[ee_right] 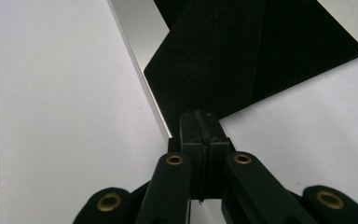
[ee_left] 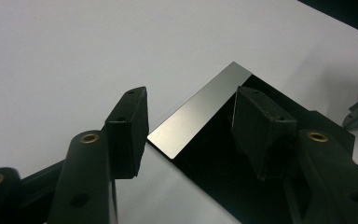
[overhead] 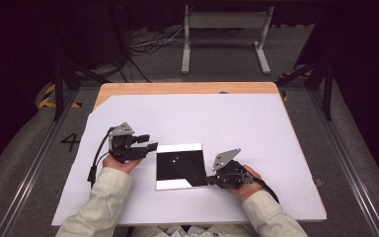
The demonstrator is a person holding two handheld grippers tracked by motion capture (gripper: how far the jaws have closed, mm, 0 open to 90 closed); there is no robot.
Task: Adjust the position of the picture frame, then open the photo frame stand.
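Right claw point(ee_right: 200, 140): jaws fully closed, pinching the near right corner of the sheet point(overhead: 179, 165). In the right gripper view a black flap point(ee_right: 223, 56) of the sheet lies folded over the shiny face. Left claw point(ee_left: 189, 133): jaws wide apart, holding nothing, straddling the sheet's far left corner; one jaw is over the sheet, the other over the white tabletop point(overhead: 237, 118). The sheet lies flat between both hands, near the tabletop's front edge.

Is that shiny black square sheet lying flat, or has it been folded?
Partly folded. The sheet lies on the white table cover, but in the right gripper view a black flap is turned across its silvery side.
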